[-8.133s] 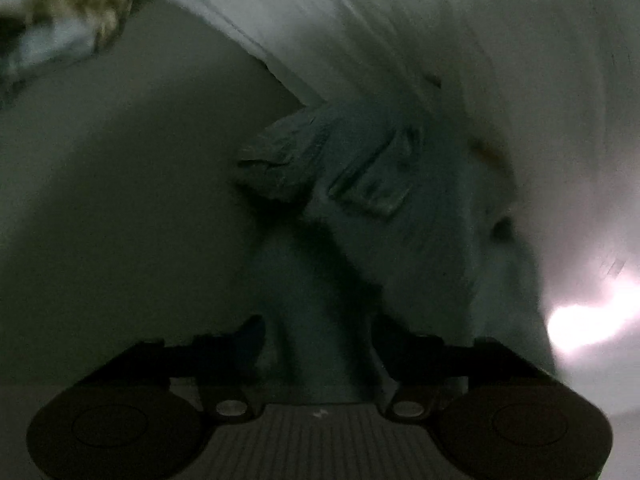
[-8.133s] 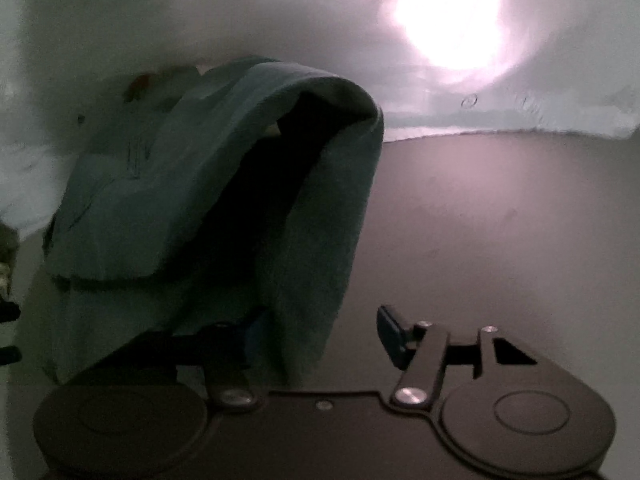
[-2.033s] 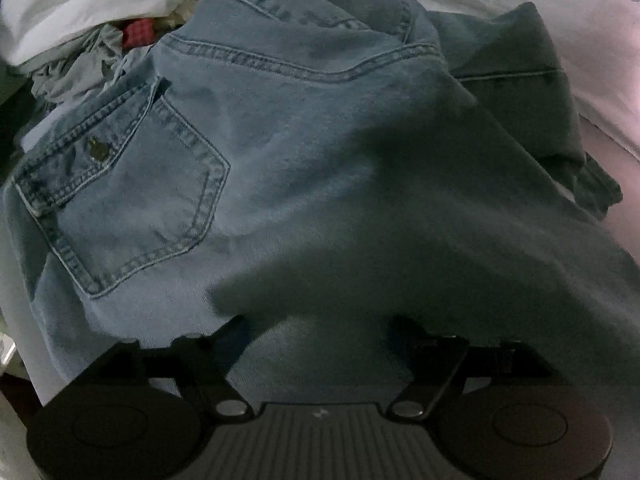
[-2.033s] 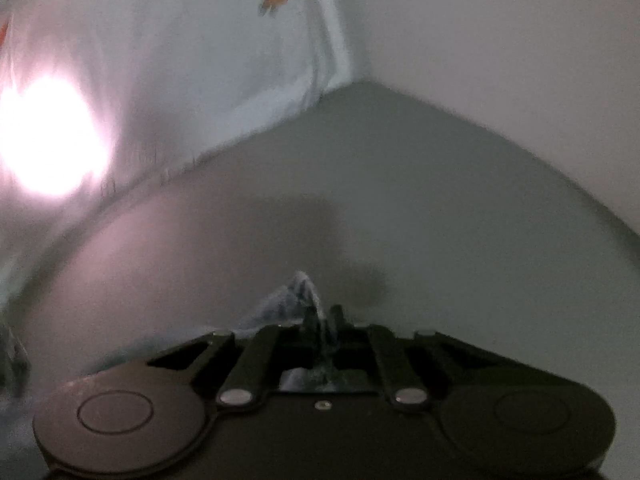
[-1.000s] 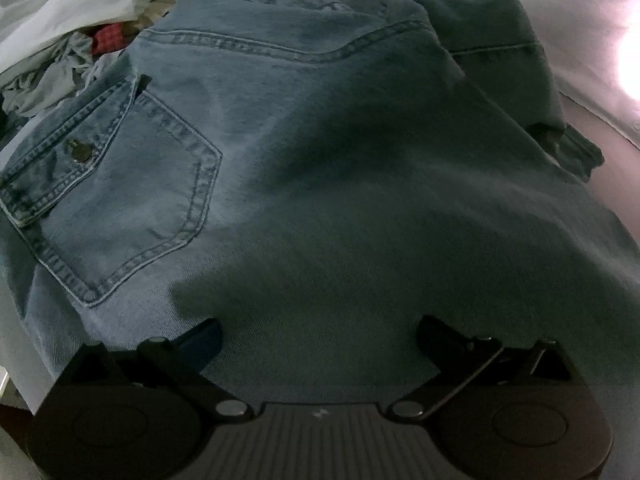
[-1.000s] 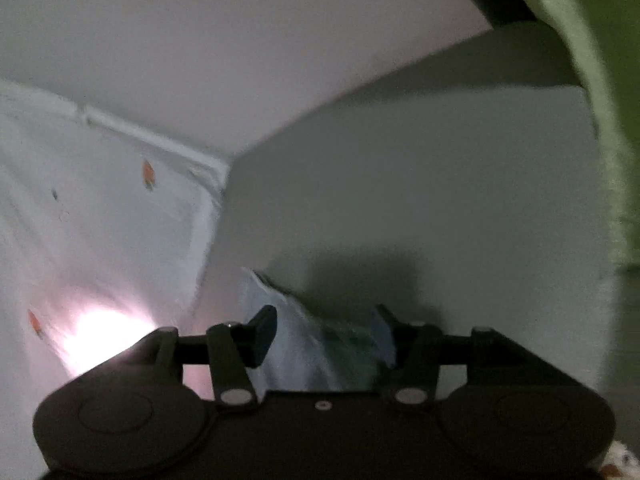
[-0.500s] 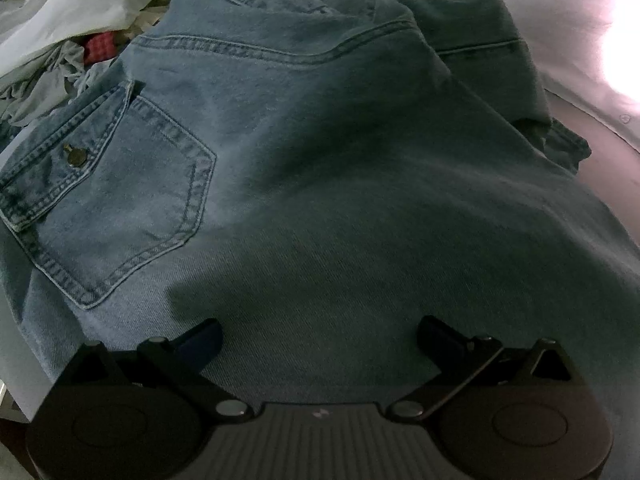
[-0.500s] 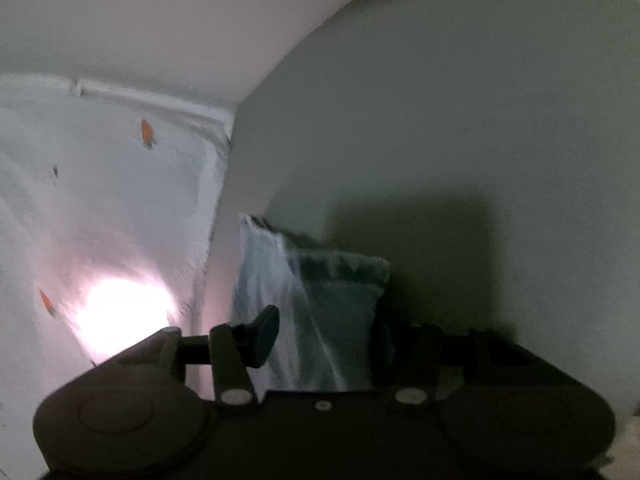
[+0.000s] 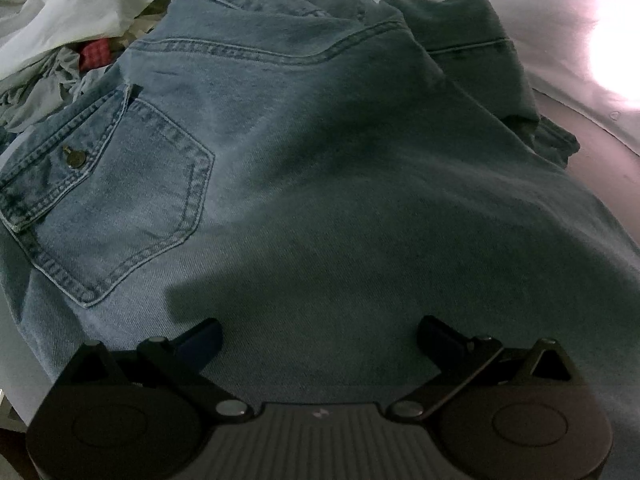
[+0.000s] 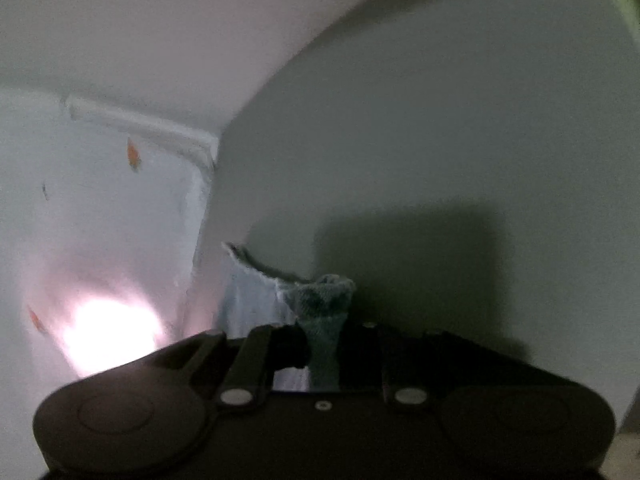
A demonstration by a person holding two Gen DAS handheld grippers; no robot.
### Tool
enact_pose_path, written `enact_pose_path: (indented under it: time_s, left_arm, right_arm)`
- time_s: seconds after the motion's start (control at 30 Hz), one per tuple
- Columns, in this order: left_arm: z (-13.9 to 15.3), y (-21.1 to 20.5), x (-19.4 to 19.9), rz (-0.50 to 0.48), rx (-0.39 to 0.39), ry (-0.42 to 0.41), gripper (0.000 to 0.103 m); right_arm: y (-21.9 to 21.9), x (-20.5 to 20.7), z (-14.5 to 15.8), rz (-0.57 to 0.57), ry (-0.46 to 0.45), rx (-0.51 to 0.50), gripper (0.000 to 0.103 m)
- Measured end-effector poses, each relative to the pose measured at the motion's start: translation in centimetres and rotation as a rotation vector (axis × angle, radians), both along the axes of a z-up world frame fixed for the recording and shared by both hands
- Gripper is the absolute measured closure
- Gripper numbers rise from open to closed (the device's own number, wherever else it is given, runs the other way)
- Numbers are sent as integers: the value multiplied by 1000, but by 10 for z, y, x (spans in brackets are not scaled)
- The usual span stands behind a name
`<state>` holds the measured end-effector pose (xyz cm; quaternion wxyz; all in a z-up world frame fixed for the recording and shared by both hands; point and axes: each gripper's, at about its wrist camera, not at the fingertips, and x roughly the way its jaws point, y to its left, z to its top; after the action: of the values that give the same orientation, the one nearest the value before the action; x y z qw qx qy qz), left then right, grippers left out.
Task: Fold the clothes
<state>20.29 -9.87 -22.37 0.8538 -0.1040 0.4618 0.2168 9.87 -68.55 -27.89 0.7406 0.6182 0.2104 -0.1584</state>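
**Denim spread wide under one tool, a corner pinched in the other**

The left wrist view takes in nearly the whole faded blue denim shirt (image 9: pixel 320 152), lying across most of the frame on a white bedsheet printed with small carrots (image 9: pixel 560 12). Its weave is soft and worn, with double rows of pale stitching. A pointed chest pocket (image 9: pixel 120 208) sits at middle left, its flap closed by a dull metal button (image 9: pixel 75 158). A darker folded sleeve (image 9: pixel 472 44) bunches at upper right. In the upper left corner lies a rumpled heap of white, grey and red checked clothes (image 9: pixel 68 40). The left gripper (image 9: pixel 318 334) sits low at the bottom of the frame, its two black fingers spread wide apart over the denim with nothing clamped between them.

The right wrist view shows none of that spread. Here only a small frayed corner of the same shirt (image 10: pixel 320 300) stands up at lower centre, against a plain grey-green wall (image 10: pixel 440 120). The right gripper (image 10: pixel 322 354) is closing, its jaws pressed nearly together with that fabric pinched between them. The carrot sheet shows blurred at left.
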Motion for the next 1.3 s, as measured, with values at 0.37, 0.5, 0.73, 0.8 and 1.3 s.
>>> enact_pose_path:
  time_s: [0.37, 0.5, 0.73, 0.8, 1.3]
  left_arm:
    - [4, 3, -7, -22, -2, 0, 0]
    - [4, 2, -8, -21, 1, -8, 0]
    - [12, 19, -27, -11, 7, -26, 0]
    - [9, 18, -21, -28, 6, -26, 0]
    - [48, 92, -31, -295, -93, -80, 0]
  right_arm:
    - [0, 4, 12, 25, 54, -53, 91]
    - [7, 29, 36, 49, 144, -115, 85]
    - [20, 49, 91, 69, 322, -484, 47]
    - [26, 50, 103, 88, 312, -562, 35]
    - [246, 152, 89, 654, 218, -741, 1]
